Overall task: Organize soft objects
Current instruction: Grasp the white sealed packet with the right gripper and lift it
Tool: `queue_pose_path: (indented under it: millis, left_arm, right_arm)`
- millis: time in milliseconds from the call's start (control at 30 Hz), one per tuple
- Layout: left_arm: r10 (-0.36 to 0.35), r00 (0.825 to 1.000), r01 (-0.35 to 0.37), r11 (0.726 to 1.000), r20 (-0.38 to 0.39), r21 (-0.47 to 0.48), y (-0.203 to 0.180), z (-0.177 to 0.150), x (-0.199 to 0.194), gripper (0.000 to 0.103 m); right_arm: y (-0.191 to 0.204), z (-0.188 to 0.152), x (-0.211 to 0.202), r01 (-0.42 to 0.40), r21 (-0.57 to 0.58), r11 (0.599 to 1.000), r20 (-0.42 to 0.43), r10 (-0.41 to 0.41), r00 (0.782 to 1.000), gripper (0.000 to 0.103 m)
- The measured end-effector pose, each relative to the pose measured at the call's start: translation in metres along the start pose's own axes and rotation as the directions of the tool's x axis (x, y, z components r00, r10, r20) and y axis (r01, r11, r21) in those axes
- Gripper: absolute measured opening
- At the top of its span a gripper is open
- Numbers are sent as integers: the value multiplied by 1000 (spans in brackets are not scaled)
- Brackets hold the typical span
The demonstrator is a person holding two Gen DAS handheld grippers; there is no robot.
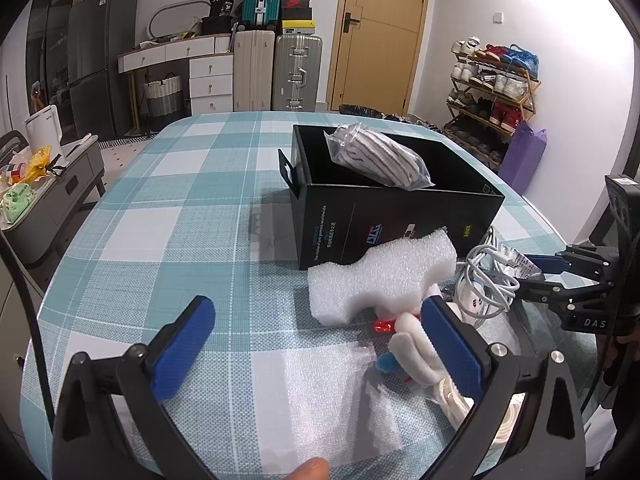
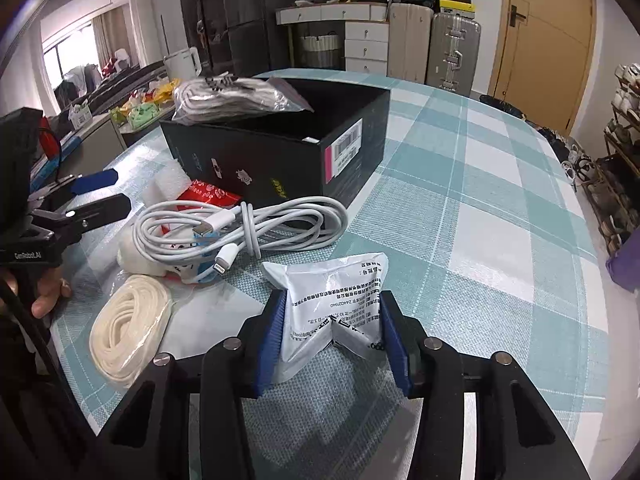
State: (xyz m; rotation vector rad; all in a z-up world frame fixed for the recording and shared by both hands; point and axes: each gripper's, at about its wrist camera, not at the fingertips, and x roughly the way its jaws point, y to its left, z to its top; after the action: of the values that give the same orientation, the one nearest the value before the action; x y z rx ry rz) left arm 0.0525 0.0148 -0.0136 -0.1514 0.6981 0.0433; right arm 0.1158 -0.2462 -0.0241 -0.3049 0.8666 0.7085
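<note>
Behind our checked teal table (image 2: 480, 200) stand suitcases, drawers and a wooden door. We read "DAS" on the right gripper (image 2: 332, 340) seen from the left wrist, and "GenRobot.AI" on the left gripper (image 1: 316, 344) seen from the right. Our right gripper is clenched on a white pouch (image 2: 336, 300), creased and printed with small black text, mostly unreadable to us, "Z4402194" among it. Our left gripper hangs released over clear film and a white foam block (image 1: 380, 276). A black box (image 2: 280, 152) carries the words "pro gamers worldwide" and a barcode label; a bagged striped cloth (image 1: 380, 160) rests in it. Beside the box lie a coiled white cable (image 2: 240, 228) and cream cord (image 2: 128, 328).
</note>
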Motion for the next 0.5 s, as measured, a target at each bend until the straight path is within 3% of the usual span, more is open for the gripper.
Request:
queue_pose_path:
  millis: [367,500]
  left_arm:
    - [3,1000,-3,1000,-10,10,-5,5,0,103]
    - [-53,998,53,998,-19,-18,-9,11,1,103]
  right_arm:
    - [-3,-6,-33,-8,35,999,100,4,995,46]
    - [-2,-5,-45,-13,39,999,147,7,989,46]
